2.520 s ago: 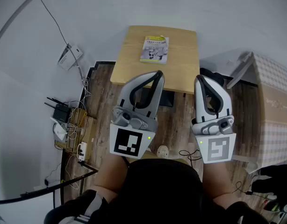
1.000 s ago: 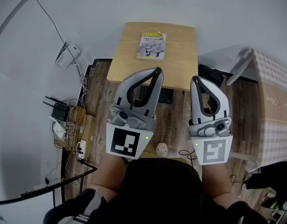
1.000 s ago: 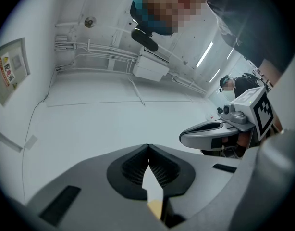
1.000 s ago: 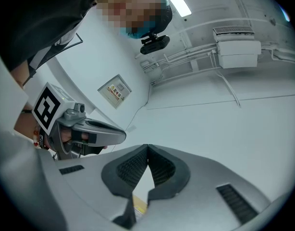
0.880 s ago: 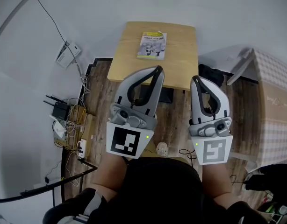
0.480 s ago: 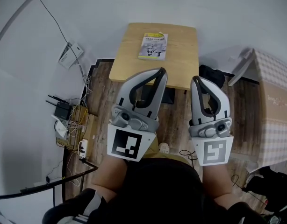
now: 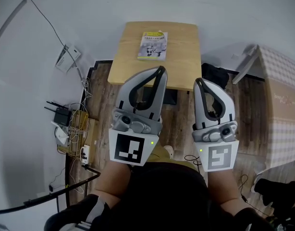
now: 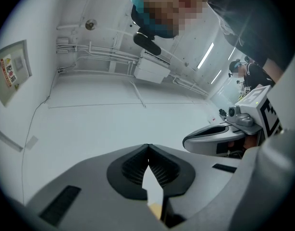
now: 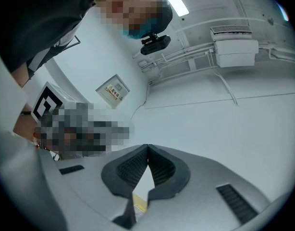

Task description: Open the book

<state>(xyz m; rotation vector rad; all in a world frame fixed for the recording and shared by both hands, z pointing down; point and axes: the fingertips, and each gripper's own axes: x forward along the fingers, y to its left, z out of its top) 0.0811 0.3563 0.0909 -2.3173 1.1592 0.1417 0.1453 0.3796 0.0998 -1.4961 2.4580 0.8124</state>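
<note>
The book (image 7: 153,45) lies closed on the small wooden table (image 7: 178,57), towards its far left, with a yellow band at the top of its cover. Both grippers are held in the air in front of the person, well short of the table's near edge and apart from the book. My left gripper (image 7: 160,70) is shut with nothing in it; its ribbed pads (image 8: 138,163) meet at the tips. My right gripper (image 7: 199,81) is also shut and empty, and its pads (image 9: 159,165) touch. Each gripper view looks up at a pale wall and ceiling.
A router (image 7: 64,114), tangled cables and a power strip (image 7: 84,154) lie on the wooden floor to the left. A checked cloth covers furniture (image 7: 282,105) at the right. A dark object (image 7: 215,75) sits by the table's right side. White walls stand behind the table.
The head view has shifted slightly, so the table and book sit a little higher in the picture. Both grippers stay shut in about the same place, and the book stays closed.
</note>
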